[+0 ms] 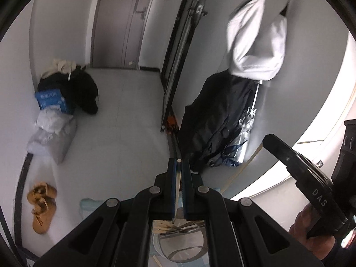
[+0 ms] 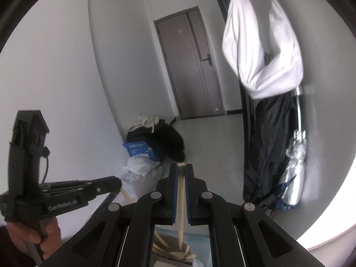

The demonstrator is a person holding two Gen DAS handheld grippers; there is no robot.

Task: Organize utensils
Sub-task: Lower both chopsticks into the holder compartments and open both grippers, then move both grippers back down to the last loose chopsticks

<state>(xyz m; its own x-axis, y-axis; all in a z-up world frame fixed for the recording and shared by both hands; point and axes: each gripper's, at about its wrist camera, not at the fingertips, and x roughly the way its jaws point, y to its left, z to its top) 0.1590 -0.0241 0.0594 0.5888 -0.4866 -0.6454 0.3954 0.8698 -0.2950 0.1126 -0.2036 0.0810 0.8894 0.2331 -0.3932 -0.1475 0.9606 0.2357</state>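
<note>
Step in hand, as judged: transfer. Each gripper carries one chopstick above the utensil pile; sorting is only partly done.

Left gripper: fingers closed on a chopstick, lower centre of the left view. The stick is thin, square-ended, dark along its upper length and pale wood lower down, and runs along the finger axis.

Right gripper: fingers closed on a second chopstick, lower centre of the right view. This stick is pale, smooth wood, square at the top and tapering to a point below the pads.

Pads are blue and flat-faced; the finger linkages are matte black plastic with round metal pivots.

Remaining utensils: a loose pile of pale wooden sticks lies at the bottom of both views, directly under the grippers, crossing one another at odd angles. In the left view they rest over a round, metal-rimmed container; its exact form cannot be determined.

Next move, as judged: lower each stick to its destination, align it with its mates, and part the fingers only once the tip is supported. The thin, smooth sticks may pivot between flat pads.
</note>
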